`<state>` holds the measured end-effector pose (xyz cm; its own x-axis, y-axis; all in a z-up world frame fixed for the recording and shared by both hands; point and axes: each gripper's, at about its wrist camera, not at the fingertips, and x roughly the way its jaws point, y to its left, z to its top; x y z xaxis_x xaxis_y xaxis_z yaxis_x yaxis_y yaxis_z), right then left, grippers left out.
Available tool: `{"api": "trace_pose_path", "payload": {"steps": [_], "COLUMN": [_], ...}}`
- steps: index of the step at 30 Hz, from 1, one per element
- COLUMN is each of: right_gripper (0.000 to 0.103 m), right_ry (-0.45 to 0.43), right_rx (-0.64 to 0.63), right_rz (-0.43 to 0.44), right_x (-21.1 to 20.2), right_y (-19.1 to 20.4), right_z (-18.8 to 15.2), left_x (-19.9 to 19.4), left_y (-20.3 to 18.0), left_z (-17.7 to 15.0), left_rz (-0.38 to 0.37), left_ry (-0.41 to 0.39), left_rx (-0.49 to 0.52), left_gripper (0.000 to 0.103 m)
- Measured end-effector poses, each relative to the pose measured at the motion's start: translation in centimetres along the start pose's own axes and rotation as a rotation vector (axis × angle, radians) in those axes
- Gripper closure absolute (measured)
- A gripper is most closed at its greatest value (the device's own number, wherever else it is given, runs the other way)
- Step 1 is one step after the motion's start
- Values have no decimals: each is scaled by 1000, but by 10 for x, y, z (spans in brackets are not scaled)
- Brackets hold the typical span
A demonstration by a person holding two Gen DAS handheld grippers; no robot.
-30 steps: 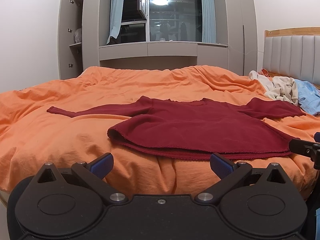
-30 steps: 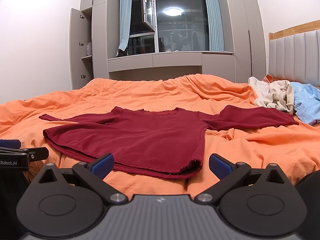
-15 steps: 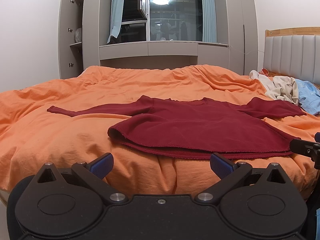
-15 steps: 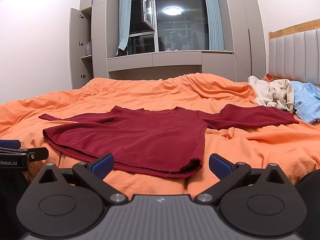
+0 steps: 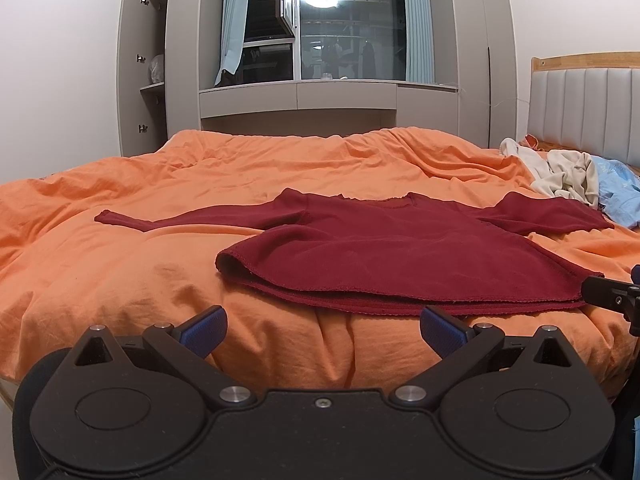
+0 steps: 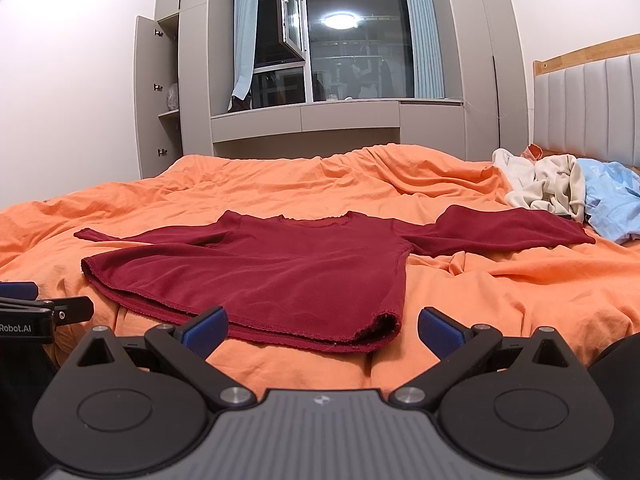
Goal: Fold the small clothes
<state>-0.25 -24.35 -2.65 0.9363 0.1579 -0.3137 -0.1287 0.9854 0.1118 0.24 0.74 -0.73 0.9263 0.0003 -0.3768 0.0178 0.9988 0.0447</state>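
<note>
Left view shows the shirt's left hem corner; right view, its right corner. Both grippers hover level before the hem, jaws wide, empty.

The dark red long-sleeved knit top lies flat on the bed's orange duvet, sleeves spread outward, hem nearest the camera. The left gripper hovers short of the hem, blue-padded fingers spread wide (nothing between them). Cream and light-blue garments lie by the headboard.
</note>
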Motion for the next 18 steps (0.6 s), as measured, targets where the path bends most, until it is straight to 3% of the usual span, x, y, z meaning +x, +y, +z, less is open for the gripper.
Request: {"api": "trace_pose_path", "payload": {"steps": [18], "right_gripper": [0], "right_ry": [15], "right_rx": [21], "right_rz": [9], "right_x": [9], "right_y": [-5], "right_z": [-2], "left_x": [12], "left_y": [9], "left_z": [-14], "left_rz": [5], "left_ry": [22], "left_rx": [4], "left_gripper": [1]}}
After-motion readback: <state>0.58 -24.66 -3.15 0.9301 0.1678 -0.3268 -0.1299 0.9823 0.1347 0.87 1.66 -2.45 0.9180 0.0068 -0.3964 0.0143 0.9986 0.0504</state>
